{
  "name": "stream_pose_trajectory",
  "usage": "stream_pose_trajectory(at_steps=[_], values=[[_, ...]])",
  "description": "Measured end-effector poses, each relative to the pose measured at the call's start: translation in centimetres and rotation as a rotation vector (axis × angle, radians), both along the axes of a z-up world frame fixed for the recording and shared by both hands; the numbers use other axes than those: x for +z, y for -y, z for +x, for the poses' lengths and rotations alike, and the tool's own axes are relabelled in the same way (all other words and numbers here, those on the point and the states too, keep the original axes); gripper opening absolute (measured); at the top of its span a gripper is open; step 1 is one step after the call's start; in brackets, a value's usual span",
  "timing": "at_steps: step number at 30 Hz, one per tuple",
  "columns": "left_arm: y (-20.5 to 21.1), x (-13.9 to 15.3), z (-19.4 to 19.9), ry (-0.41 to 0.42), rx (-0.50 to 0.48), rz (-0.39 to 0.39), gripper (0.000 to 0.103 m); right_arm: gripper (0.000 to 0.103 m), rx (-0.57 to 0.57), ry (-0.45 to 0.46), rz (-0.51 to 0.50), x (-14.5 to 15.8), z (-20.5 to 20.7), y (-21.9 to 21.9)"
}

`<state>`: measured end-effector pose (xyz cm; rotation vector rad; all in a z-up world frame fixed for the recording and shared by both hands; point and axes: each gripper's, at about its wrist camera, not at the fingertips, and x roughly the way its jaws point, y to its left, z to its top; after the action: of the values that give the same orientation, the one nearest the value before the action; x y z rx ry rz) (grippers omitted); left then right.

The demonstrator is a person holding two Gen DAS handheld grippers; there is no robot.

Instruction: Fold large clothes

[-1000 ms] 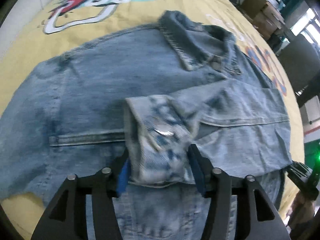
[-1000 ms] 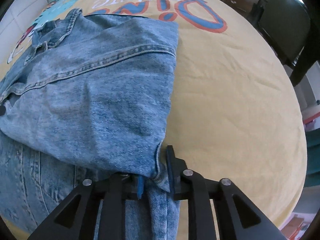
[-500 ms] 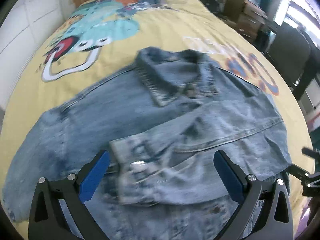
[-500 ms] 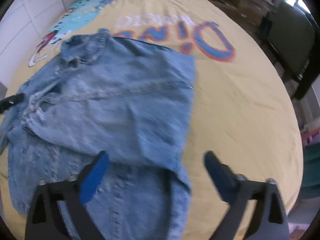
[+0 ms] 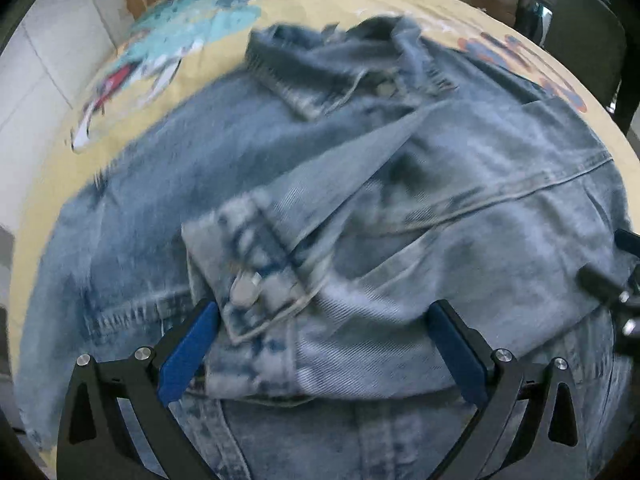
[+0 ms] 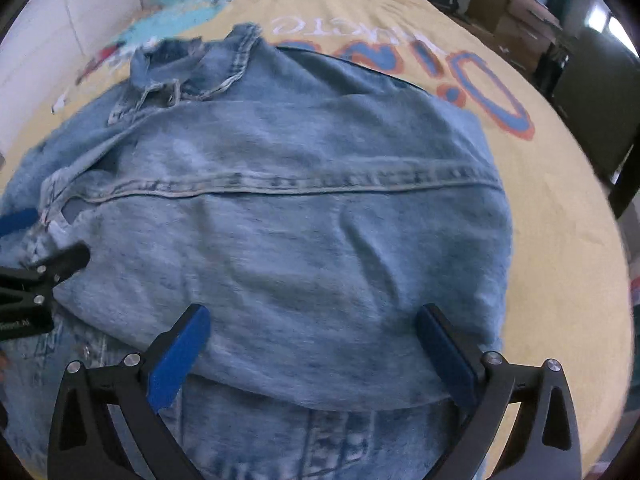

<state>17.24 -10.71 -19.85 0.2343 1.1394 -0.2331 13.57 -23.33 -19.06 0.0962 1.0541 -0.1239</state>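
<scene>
A light blue denim jacket [image 5: 168, 200] lies on the yellow printed bedspread [image 5: 288, 4], collar [image 5: 320, 76] at the far side. One sleeve is folded across the body, its buttoned cuff [image 5: 240, 276] near my left gripper [image 5: 320, 352], which is open and empty just above it. In the right wrist view the jacket [image 6: 304, 232] shows its folded-over side panel with a long seam. My right gripper [image 6: 316, 356] is open and empty over that panel's near edge. The left gripper's black tip shows at the left edge [image 6: 36, 280].
The bedspread [image 6: 552, 216] carries a dinosaur print and large letters [image 6: 492, 92]. A white wall [image 5: 36, 80] runs along the left. Cardboard boxes [image 6: 516, 4] and a dark chair [image 6: 600, 96] stand at the right of the bed.
Both grippers let go of the denim and opened wide. The left released the cuff, the right released the panel's corner. Both drew back and up, and the sleeve now lies on the jacket.
</scene>
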Motion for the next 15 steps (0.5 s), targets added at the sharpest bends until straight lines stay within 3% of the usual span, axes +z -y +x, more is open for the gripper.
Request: stream_pose_trajectory(at_steps=[3,6,15], values=[[-1.1,-0.4,-0.1,0.003,-0.006,-0.033,0.102,0.103,-0.007,0.019,0.044,-0.1,-1.0,1.7],[-0.9,-0.6,-0.4,0.014,0.005,-0.018,0.102,0.103,-0.003,0.01,0.034,-0.3,-1.0,1.8],[-1.8,0.4,0.1,-0.032,0.028,-0.092,0.102,0.103,-0.004,-0.039,0.009,0.4,-0.9,1.1]])
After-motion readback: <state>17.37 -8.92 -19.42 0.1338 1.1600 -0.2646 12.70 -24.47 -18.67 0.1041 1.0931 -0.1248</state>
